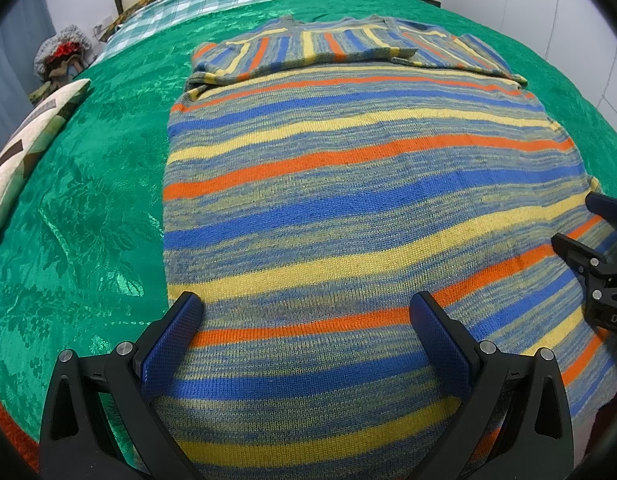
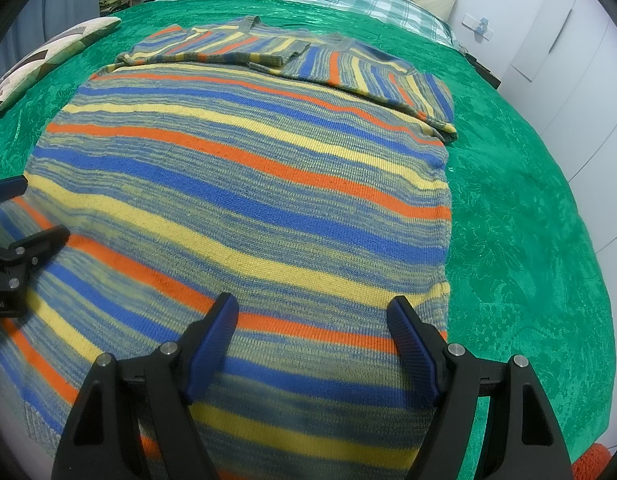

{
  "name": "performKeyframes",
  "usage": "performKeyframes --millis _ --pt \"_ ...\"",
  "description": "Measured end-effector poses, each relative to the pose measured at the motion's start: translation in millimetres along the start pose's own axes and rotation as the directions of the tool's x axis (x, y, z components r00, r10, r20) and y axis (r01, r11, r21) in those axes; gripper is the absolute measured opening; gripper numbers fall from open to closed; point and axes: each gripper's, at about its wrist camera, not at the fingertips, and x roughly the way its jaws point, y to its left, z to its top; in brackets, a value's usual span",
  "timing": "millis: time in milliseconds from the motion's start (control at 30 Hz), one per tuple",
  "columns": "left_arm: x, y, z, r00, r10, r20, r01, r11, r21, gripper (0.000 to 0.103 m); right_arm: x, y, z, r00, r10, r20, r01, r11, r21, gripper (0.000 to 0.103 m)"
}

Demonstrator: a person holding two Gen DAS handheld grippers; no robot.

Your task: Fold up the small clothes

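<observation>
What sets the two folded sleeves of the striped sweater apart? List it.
1. Side: the left sleeve lies across the sweater's top left; the right sleeve comes in from the top right.
2. Overlap: in the right wrist view the left sleeve's cuff end lies on top of the right sleeve.

Shared: both carry the blue, orange and yellow stripes and lie folded flat across the sweater. Neither claw touches them.

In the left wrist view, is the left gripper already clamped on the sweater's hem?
No, the left gripper has its jaws wide apart above the striped sweater, with no fabric pinched between them.
</observation>
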Motion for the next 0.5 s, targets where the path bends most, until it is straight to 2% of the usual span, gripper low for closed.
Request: performKeyframes --millis 267,333,400,500 --pt "0 0 0 1.0 0.0 -0.002 0.0 1.0 0.004 0.102 0 0 0 1.0 -0.001 0.0 0.001 1.0 -0.001 0.078" --pt "-2 2 0 1.0 -0.006 -0.022 0.006 1.0 0.008 0.102 0 0 0 1.0 -0.002 -0.001 0.002 1.0 -0.004 0.078" --pt "-8 5 -1 0.996 -0.027 -0.089 0.028 1.0 0.009 0.102 0 -2 1 1.0 0.003 -0.018 -0.003 1.0 -0.013 0.078" --pt "-21 6 -9 0.979 -0.04 -0.201 0.054 0.996 0.069 0.102 -6 -10 -3 0.993 0.047 -0.105 -0.051 0.998 -0.032 0.078"
